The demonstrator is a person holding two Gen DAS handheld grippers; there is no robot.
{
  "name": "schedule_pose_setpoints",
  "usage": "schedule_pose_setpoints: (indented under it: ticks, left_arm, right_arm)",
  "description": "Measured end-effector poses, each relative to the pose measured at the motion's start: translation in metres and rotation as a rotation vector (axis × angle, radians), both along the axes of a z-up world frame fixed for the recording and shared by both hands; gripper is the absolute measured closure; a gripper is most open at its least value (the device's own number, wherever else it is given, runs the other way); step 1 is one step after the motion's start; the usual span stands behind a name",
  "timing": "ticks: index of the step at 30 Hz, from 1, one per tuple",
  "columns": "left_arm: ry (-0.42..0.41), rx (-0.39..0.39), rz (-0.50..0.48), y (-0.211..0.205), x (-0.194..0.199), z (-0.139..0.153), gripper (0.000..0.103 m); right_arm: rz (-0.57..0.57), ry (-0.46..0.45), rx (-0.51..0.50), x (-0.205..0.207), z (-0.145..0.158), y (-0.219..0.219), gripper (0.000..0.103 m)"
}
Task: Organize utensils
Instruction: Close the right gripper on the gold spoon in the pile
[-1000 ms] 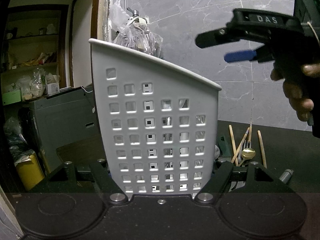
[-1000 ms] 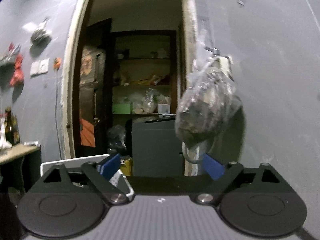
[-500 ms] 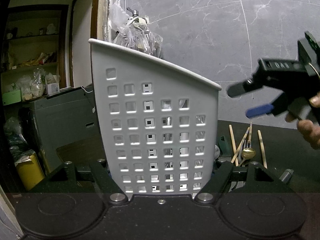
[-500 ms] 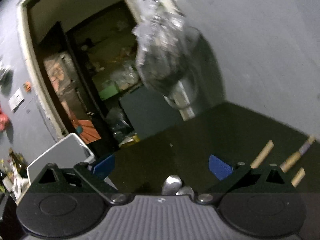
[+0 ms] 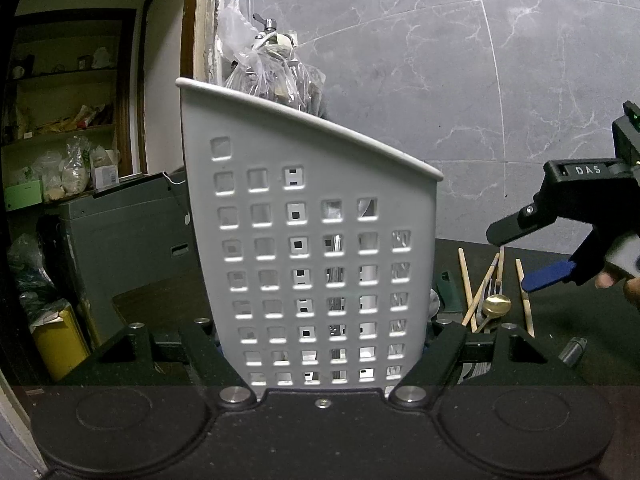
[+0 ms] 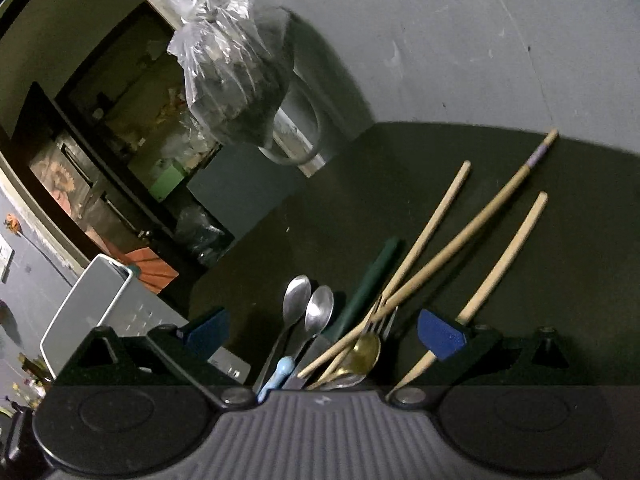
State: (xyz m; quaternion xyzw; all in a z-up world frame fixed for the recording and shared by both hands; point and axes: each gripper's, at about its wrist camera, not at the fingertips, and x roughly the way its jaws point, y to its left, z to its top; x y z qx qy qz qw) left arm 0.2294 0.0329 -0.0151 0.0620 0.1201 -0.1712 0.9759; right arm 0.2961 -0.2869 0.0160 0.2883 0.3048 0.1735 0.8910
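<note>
My left gripper (image 5: 326, 352) is shut on a white perforated utensil holder (image 5: 304, 216), which stands upright with one finger on each side of its base. Metal utensils show through its holes. To its right, loose utensils lie on the dark table: wooden chopsticks (image 6: 436, 220), two silver spoons (image 6: 296, 300), a gold spoon (image 6: 366, 350), a fork (image 6: 384, 320) and a dark green handle (image 6: 372, 280). My right gripper (image 6: 322, 332) hangs open just above this pile, blue pads (image 6: 440, 334) wide apart and nothing between them. The left wrist view shows that right gripper (image 5: 516, 258) over the gold spoon (image 5: 496, 304).
A clear plastic bag (image 6: 236, 72) hangs from a wall fitting behind the holder. A grey cabinet (image 5: 120, 232) and a yellow bin (image 5: 60, 344) stand at the left by an open doorway. The grey marbled wall (image 5: 440, 80) closes off the table's far edge.
My right gripper has come down from beside the holder's rim to low over the loose utensils and rolled; its view swung from the doorway to the table. The left gripper and holder stayed still.
</note>
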Motion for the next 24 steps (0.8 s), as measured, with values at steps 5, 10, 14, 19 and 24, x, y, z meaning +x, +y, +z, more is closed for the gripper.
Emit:
schedule_pose_setpoints:
  ticks: [5,10,14,19,24]
  left_arm:
    - [0.0,-0.001,-0.001,0.0,0.0,0.0,0.027]
    - [0.0,0.0,-0.001,0.0,0.0,0.0,0.027]
    - [0.001,0.0,0.0,0.0,0.001,0.0,0.027]
    - [0.0,0.0,0.0,0.0,0.001,0.0,0.027]
    - [0.0,0.0,0.0,0.0,0.0,0.0,0.027]
  right_arm:
    - [0.011,0.033,-0.001,0.002,-0.007,0.006,0.001]
    - [0.007,0.045,-0.004,0.003,-0.008,0.009,0.002]
    - [0.016,0.06,-0.015,0.003,-0.008,0.012,0.007]
    - [0.015,0.077,-0.066,0.006,-0.011,0.017,0.026]
    - [-0.012,0.078,-0.136,0.005,-0.01,0.022,0.05]
